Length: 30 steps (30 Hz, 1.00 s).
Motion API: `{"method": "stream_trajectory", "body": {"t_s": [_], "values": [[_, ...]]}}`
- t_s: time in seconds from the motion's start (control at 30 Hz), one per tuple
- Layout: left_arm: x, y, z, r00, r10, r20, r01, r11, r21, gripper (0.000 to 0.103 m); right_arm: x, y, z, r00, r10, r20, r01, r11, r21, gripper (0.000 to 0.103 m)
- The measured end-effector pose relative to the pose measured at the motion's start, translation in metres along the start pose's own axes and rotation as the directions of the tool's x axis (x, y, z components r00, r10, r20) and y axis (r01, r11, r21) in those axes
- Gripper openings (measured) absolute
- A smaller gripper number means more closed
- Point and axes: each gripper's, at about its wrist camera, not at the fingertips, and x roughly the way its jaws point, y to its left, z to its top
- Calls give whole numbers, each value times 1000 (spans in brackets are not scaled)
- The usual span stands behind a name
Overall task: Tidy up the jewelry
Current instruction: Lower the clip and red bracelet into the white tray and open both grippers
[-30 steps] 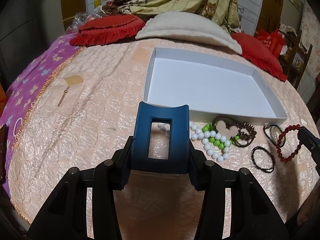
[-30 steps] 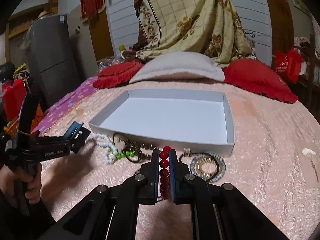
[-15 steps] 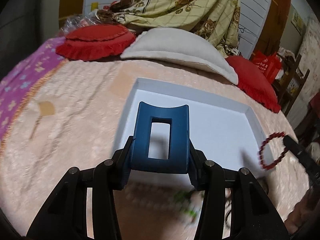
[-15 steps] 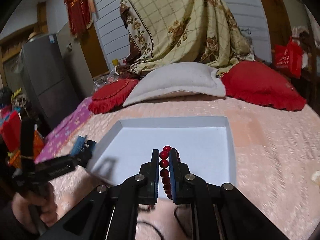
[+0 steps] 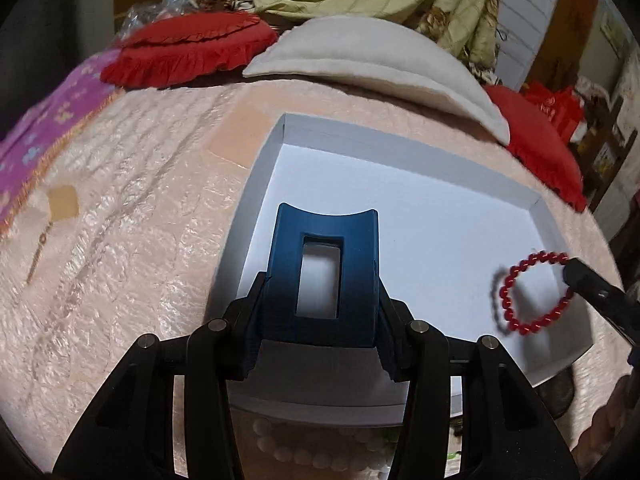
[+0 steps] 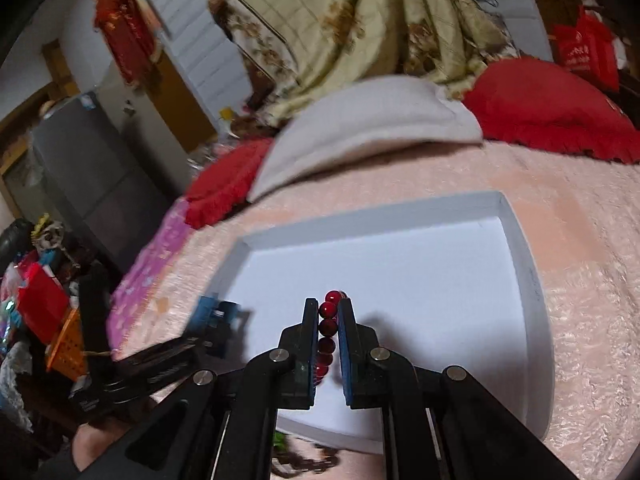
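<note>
Closest to the left wrist camera, the left gripper (image 5: 324,280) is clamped partway on a chunky blue hair claw clip (image 5: 323,276) with a rectangular window through it, held up over the near left part of the white tray (image 5: 256,200). Just under that gripper, outside the tray's near wall, a string of white beads (image 5: 320,454) lies on the pink bedspread (image 5: 132,240). In the right wrist view the right gripper (image 6: 329,312) is pinched nearly closed on a red bead bracelet (image 6: 328,326), beads stacked between the pads. From the left camera that bracelet (image 5: 532,292) hangs as an open loop over the tray's right side, its shadow on the white floor. The tray sits flat on the bedspread. Farther back are a cream pillow (image 5: 372,56), red cushions (image 5: 188,44) either side, and a floral blanket (image 6: 340,20) draped behind.
</note>
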Motion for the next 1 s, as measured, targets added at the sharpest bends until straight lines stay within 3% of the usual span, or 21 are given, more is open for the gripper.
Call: {"method": "stream_trajectory", "body": {"t_s": [0.13,0.37,0.47,0.57,0.6,1.0], "values": [[3,-7,-6,999,52,-3,-52,997,55,46,19,-24,-10,992,-79,-97,85,995,55,8],[5,-7,-8,999,49,-6,-48,997,66,48,22,-38,-13,981,-141,-136,152,985,75,8],[2,-7,-7,1000,19,-1,-19,999,51,60,21,-44,-14,976,-160,-151,175,980,90,19],[-5,-5,-5,1000,1,13,-1,1000,28,64,15,-42,-13,981,-141,-131,154,984,93,39],[-8,-3,-5,1000,-3,25,3,1000,23,64,12,-40,-12,982,-142,-122,153,985,82,41],[-63,13,-25,991,-17,130,9,998,63,64,-51,-12,-31,987,-155,43,158,984,-80,41]]}}
